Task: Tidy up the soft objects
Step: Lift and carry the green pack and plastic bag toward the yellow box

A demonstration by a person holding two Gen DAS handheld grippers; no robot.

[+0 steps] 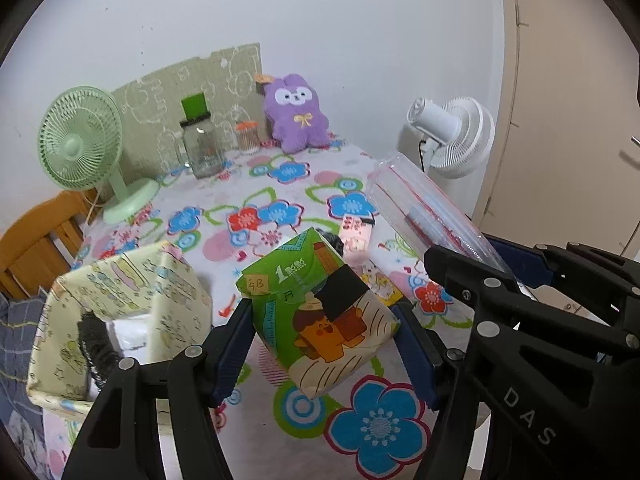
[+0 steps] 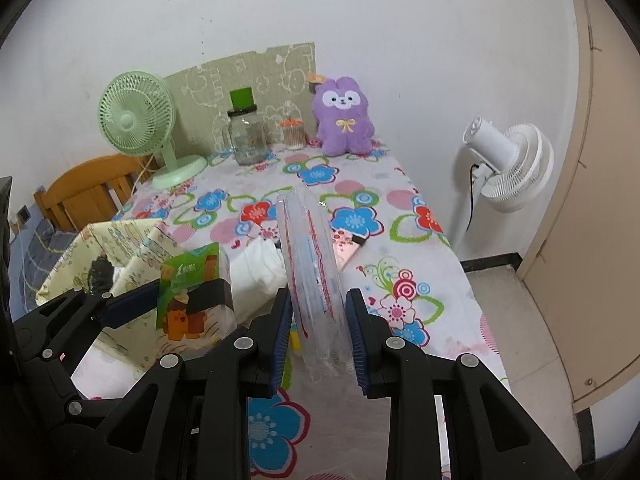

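Note:
My left gripper (image 1: 322, 340) is shut on a green tissue pack (image 1: 320, 304) with a cartoon print and holds it above the table, just right of the pale yellow fabric bin (image 1: 120, 300). The pack also shows in the right wrist view (image 2: 192, 292). My right gripper (image 2: 318, 332) is shut on a clear plastic zip bag (image 2: 314, 272) with red lines, held upright on edge; the bag shows in the left wrist view (image 1: 424, 216). A purple plush bunny (image 1: 294, 114) sits at the far end of the table. White cloth (image 2: 260, 268) lies beside the bin.
The flowered tablecloth (image 1: 280, 184) covers the table. A green fan (image 1: 80, 140), a glass jar (image 1: 202, 148) and a small orange-lidded jar (image 1: 247, 136) stand at the back. A white floor fan (image 2: 504, 164) stands right. A pink card (image 1: 356, 236) lies mid-table. A wooden chair (image 2: 88, 192) stands left.

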